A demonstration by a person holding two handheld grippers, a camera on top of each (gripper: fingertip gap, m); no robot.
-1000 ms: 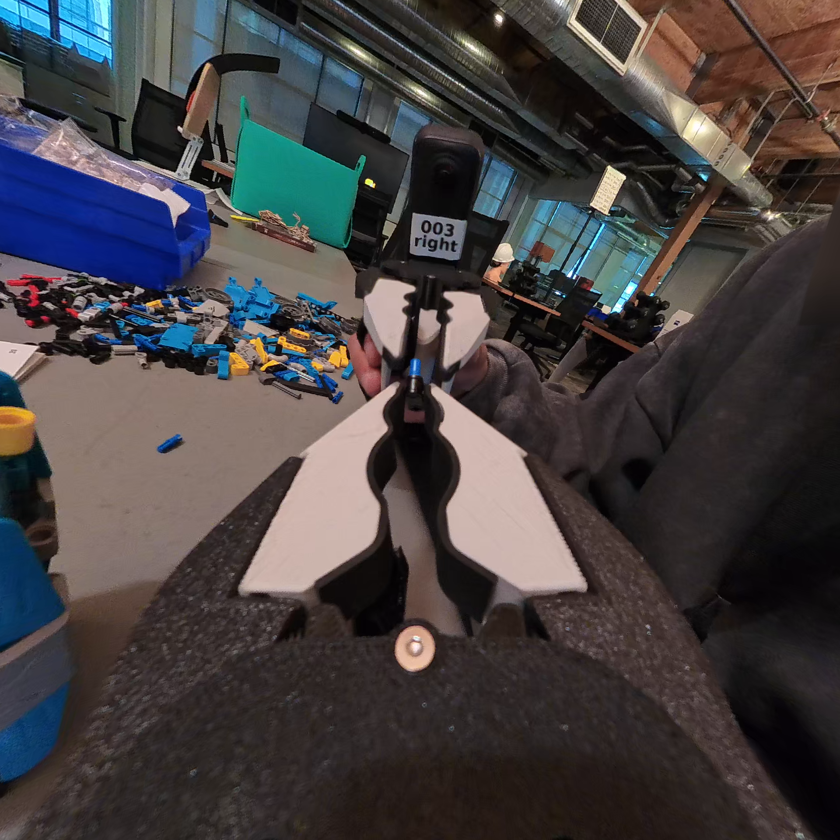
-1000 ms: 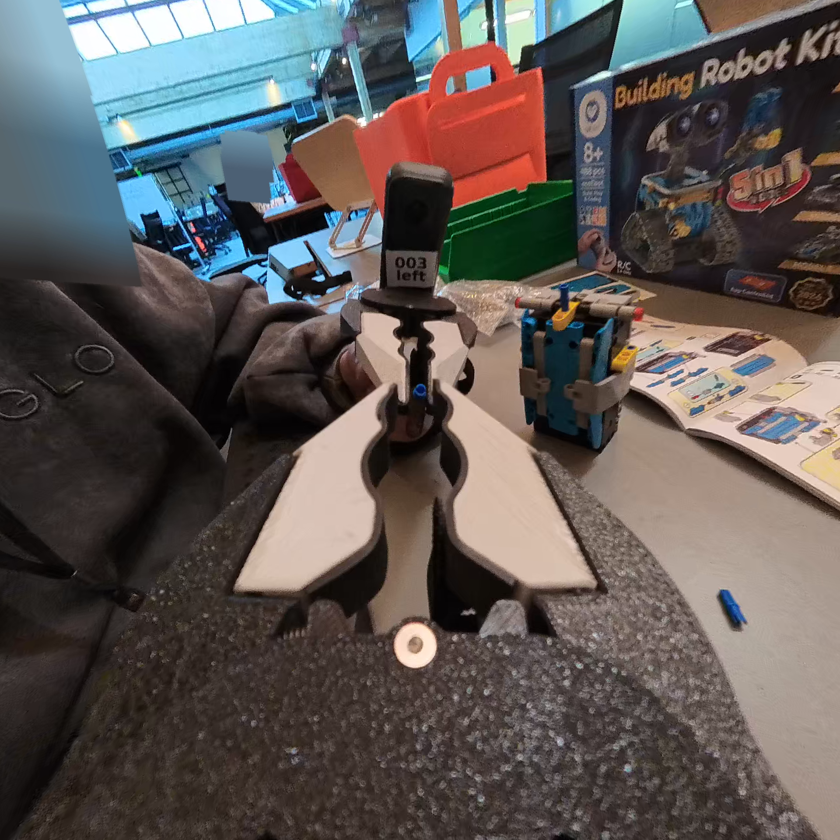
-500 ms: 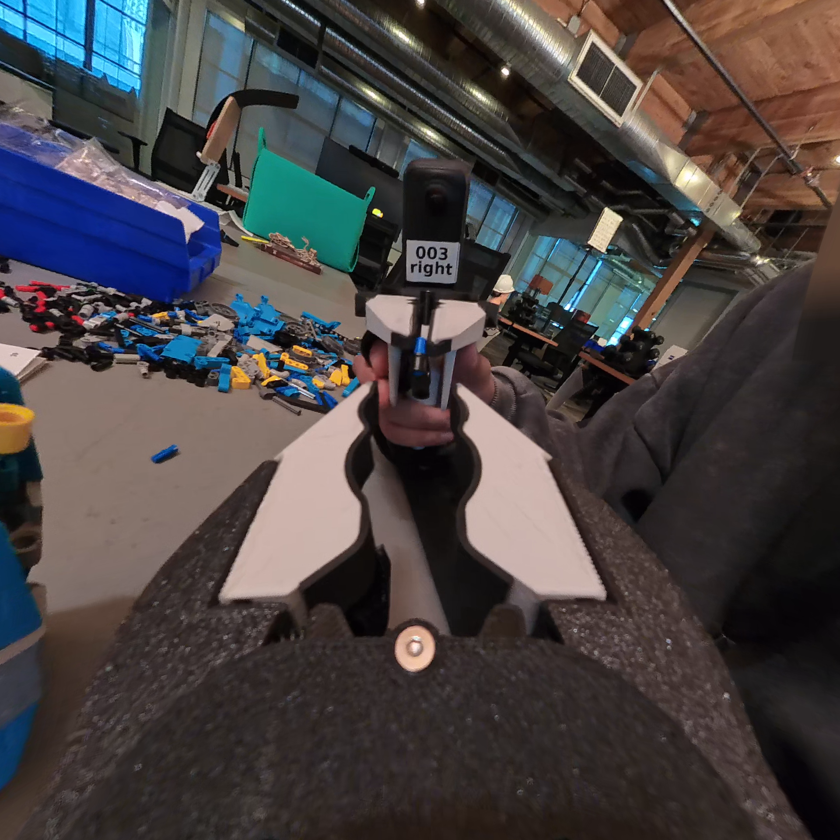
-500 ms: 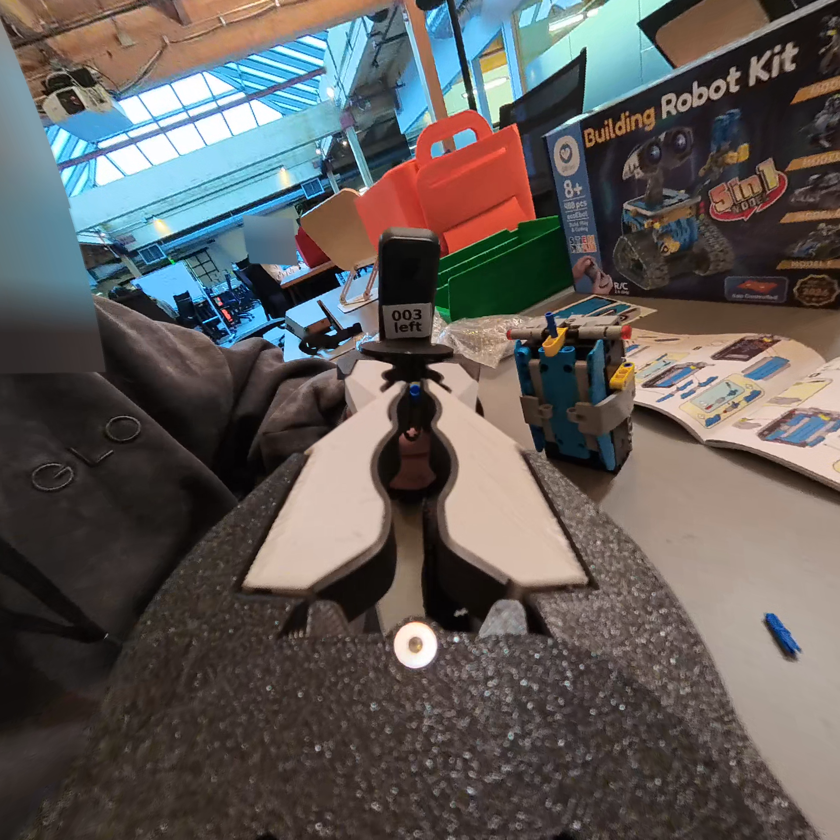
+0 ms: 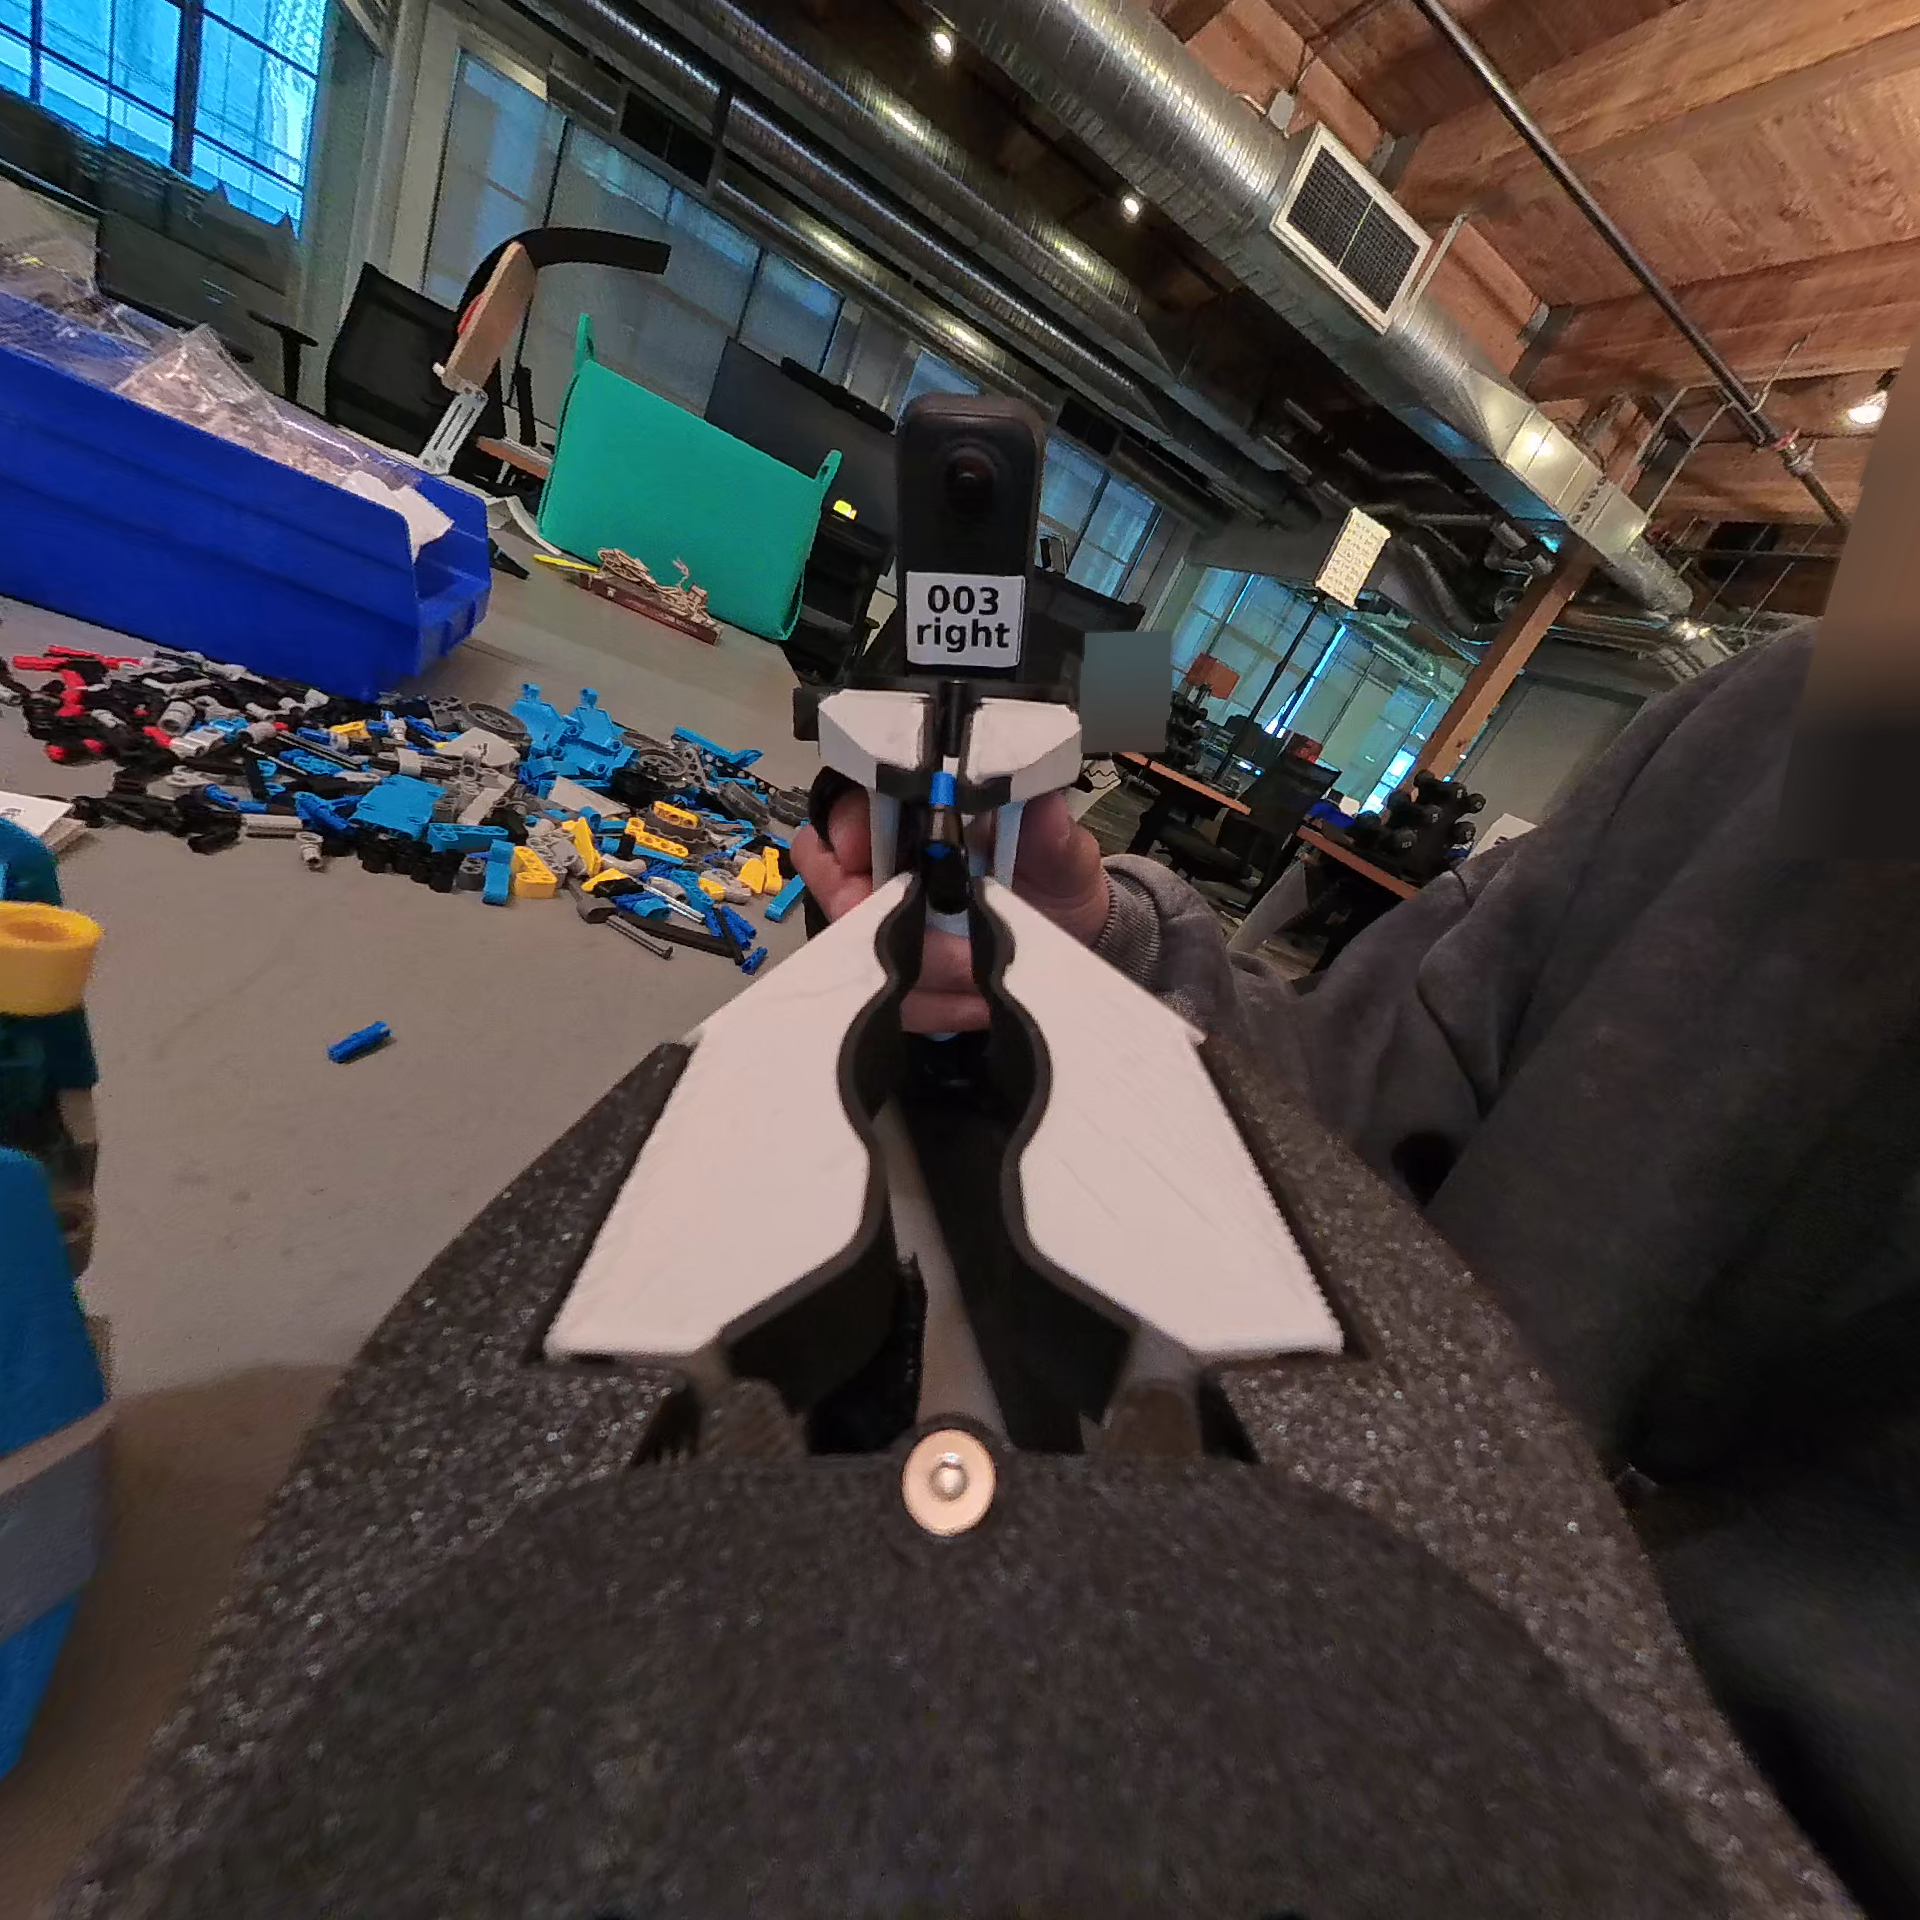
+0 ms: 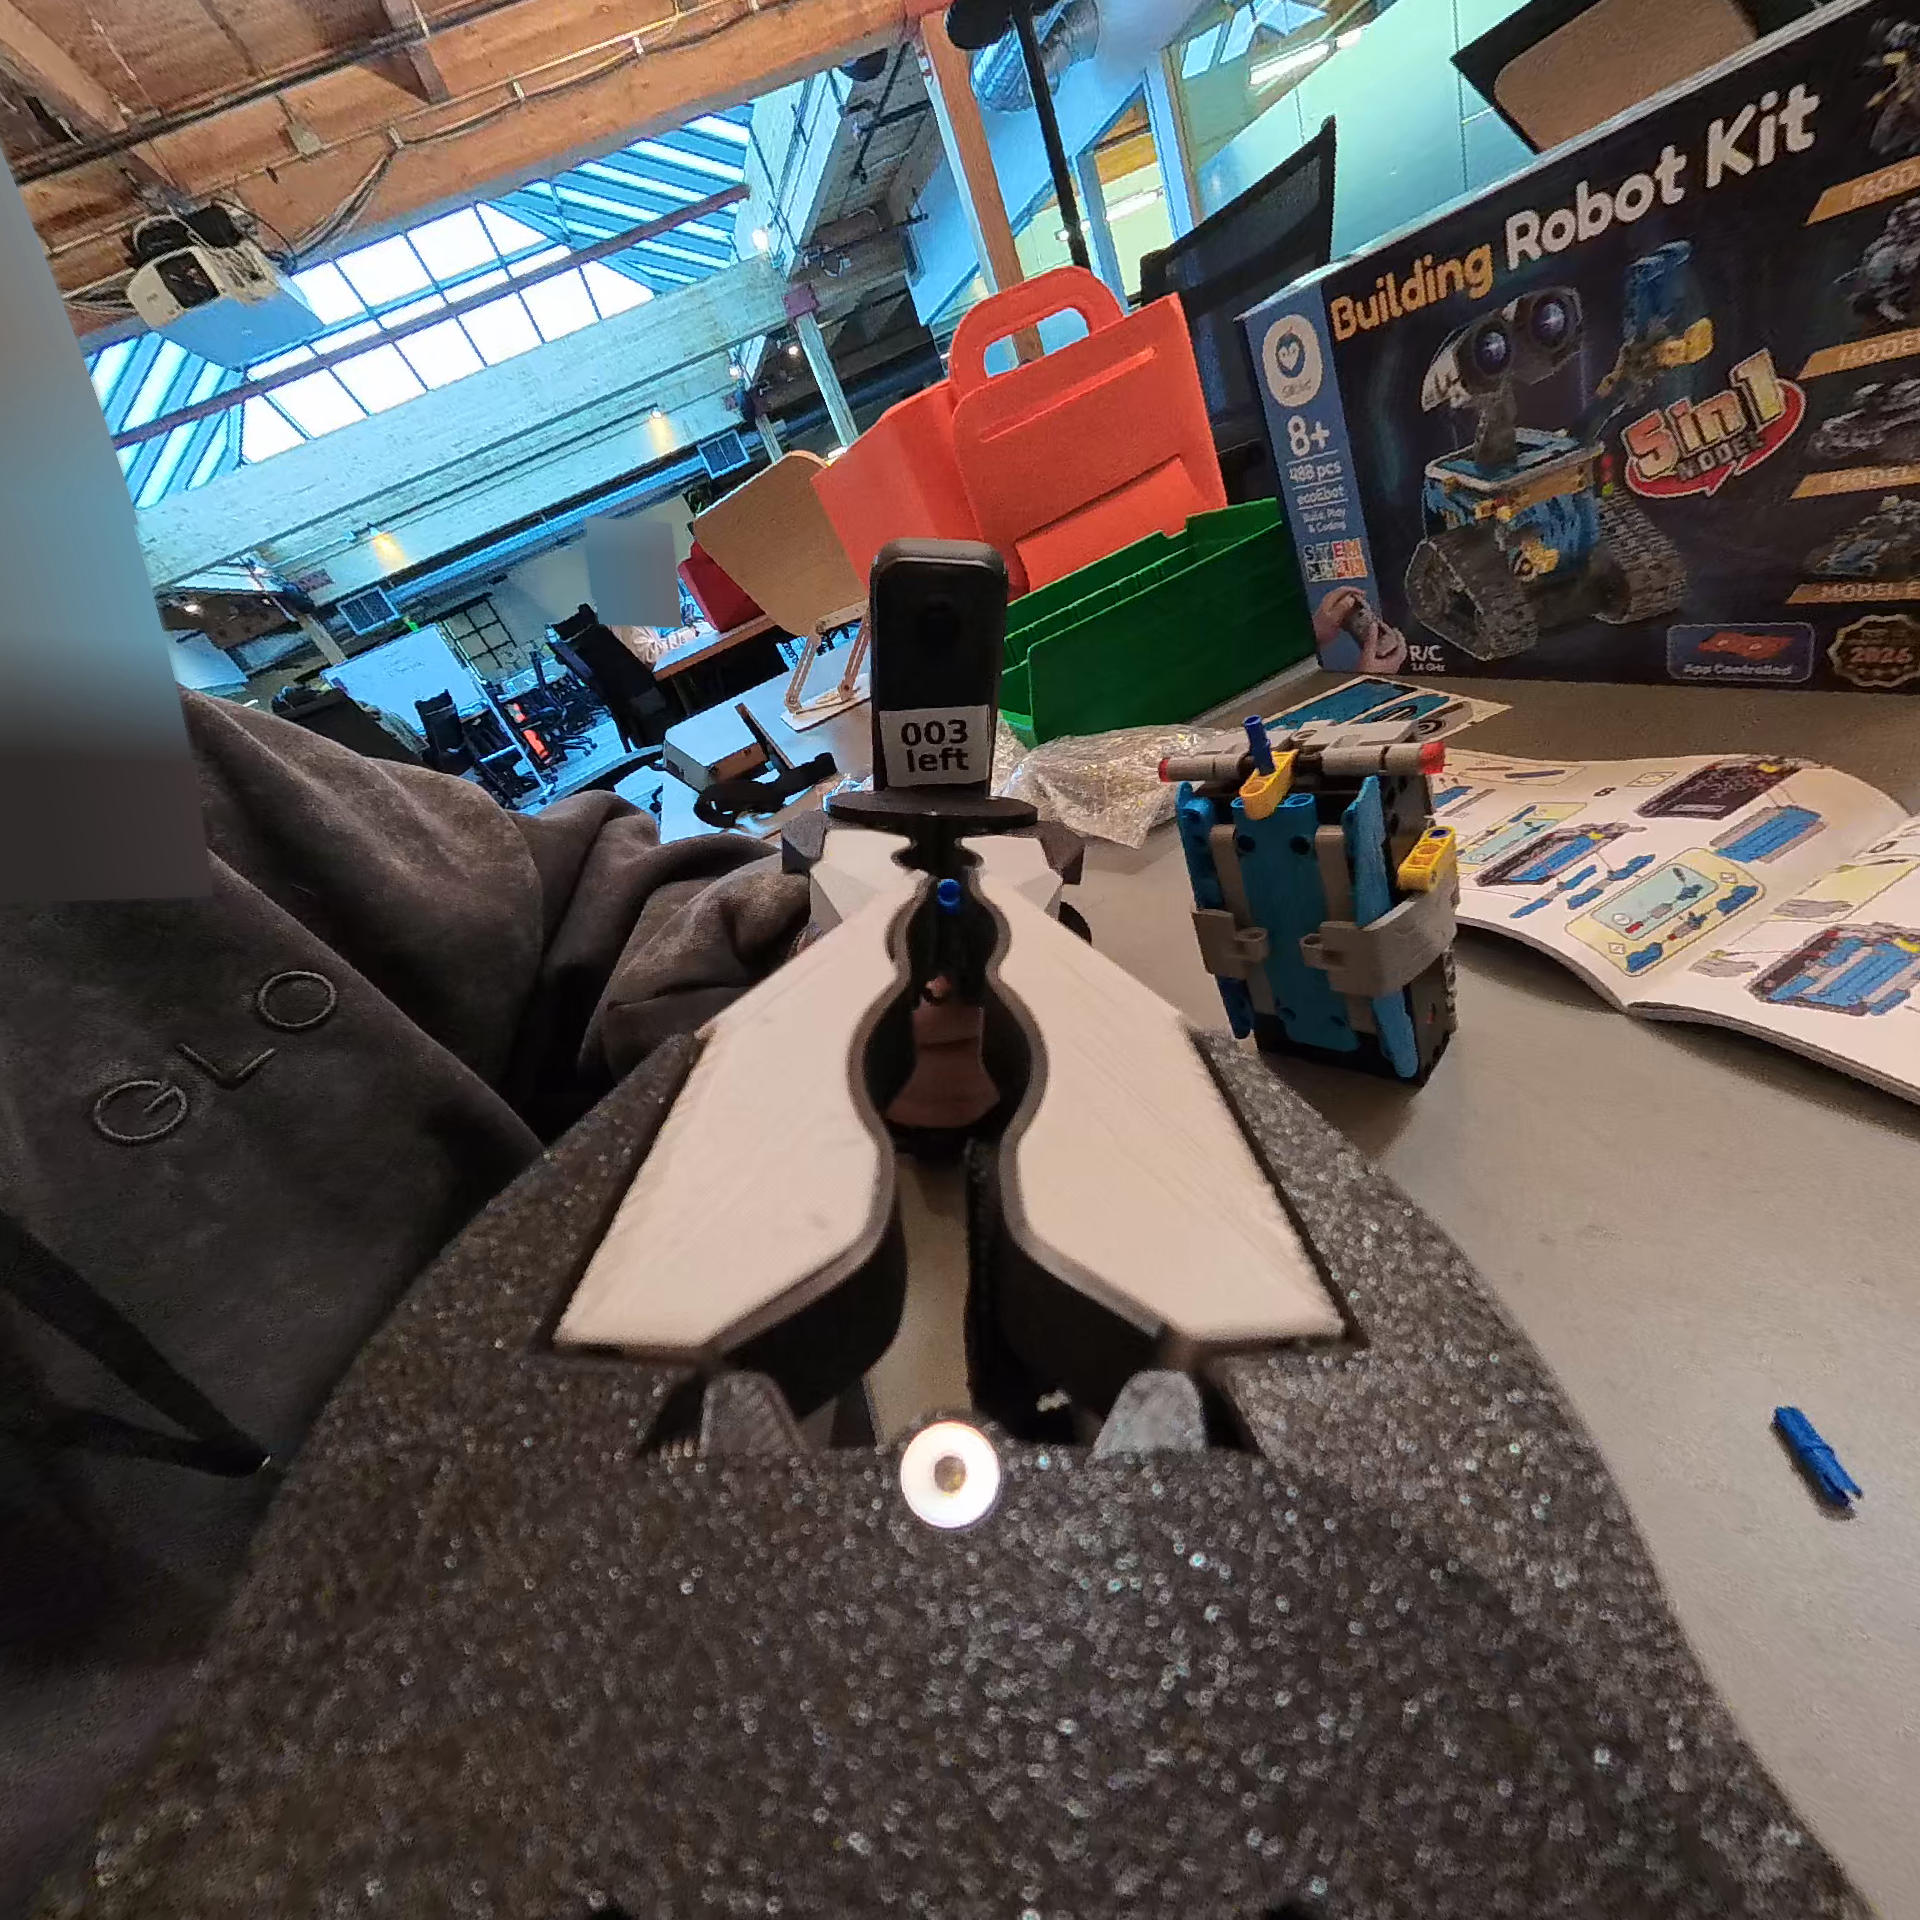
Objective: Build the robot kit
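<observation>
My two grippers face each other tip to tip above the grey table (image 5: 260, 1143). Between the tips is a small black rod-like part with blue pins (image 5: 940, 792). My left gripper (image 5: 943, 896) has its white fingers nearly together on the near end of this part. My right gripper (image 5: 940, 831) points back at it and is shut on the far end, with a hand behind it. In the right wrist view my right gripper (image 6: 945, 888) is nearly closed around the blue pin tip (image 6: 945, 891). How much of the part sits inside each grip is hidden.
A pile of loose building parts (image 5: 468, 790) lies before a blue bin (image 5: 208, 540). A loose blue pin (image 5: 358, 1041) lies on the table. A part-built blue model (image 6: 1320, 914), an open booklet (image 6: 1683, 914), a kit box (image 6: 1610, 416) and a green bin (image 6: 1143, 613) stand right. A grey sleeve (image 6: 260, 1039) is close. Left and right tips are no more than a few centimetres apart.
My right gripper went from open to shut on the part. My left gripper opened half a second ago and has closed on it again. Both grippers tilted slightly upward.
</observation>
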